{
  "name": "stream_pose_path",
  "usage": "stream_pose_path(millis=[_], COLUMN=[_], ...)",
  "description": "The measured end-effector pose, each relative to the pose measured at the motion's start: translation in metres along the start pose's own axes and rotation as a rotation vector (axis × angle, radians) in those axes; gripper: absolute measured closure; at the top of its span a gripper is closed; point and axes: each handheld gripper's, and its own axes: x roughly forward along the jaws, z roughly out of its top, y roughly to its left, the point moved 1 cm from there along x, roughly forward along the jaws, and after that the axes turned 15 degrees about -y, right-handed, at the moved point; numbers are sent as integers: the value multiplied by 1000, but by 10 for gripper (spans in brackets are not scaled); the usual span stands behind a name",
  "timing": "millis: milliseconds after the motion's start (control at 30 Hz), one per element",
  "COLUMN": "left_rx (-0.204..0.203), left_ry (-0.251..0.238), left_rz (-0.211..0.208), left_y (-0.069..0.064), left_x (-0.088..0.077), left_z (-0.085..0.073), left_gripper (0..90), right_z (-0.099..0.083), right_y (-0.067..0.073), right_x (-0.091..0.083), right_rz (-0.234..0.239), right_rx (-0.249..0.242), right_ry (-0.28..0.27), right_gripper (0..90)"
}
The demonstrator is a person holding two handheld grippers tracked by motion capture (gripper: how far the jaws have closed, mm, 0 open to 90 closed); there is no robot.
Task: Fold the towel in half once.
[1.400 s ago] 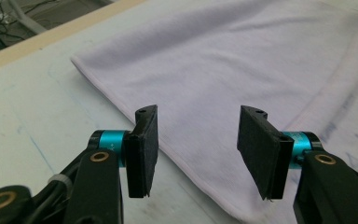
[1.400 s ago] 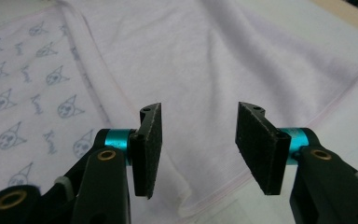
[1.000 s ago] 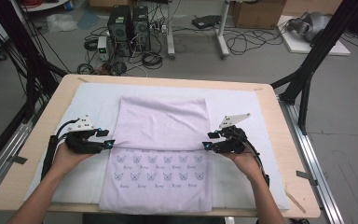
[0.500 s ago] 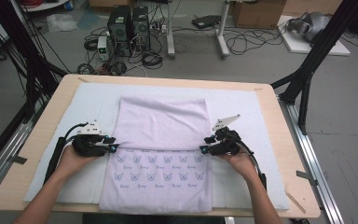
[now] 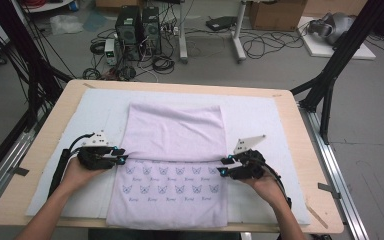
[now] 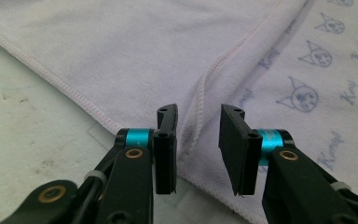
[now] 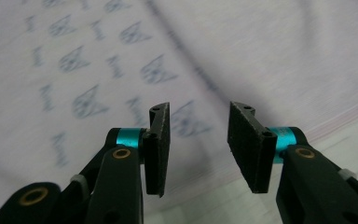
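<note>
The lilac towel [image 5: 172,170] lay on the white mat [image 5: 260,117], its far half folded over the printed near half. Both jaw pairs had just been narrowing, unpinched: left gripper [image 6: 198,135] straddled the fold's hem, right gripper [image 7: 198,135] hovered opposite. Next, probably, pinching both edges.
</note>
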Motion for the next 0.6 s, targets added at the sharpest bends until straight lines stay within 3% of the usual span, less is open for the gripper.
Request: stream_pose_path(millis=[133, 233, 333, 400, 600], left_rx=[1, 8, 4, 2, -1], left_ry=[1, 5, 6, 4, -3], left_rz=[1, -3, 1, 1, -1], left_y=[-2, -2, -2, -2, -1], left_x=[0, 0, 0, 0, -2], left_z=[0, 1, 0, 1, 2], left_gripper=[651, 644, 643, 643, 645], right_z=[-16, -26, -34, -33, -15], right_y=[23, 36, 41, 39, 44], right_x=[-9, -8, -5, -4, 10], right_rz=[42, 75, 77, 105, 119], right_rx=[-16, -34, -49, -36, -86], right_ry=[-7, 27, 44, 53, 77], right_gripper=[593, 610, 720, 893, 898])
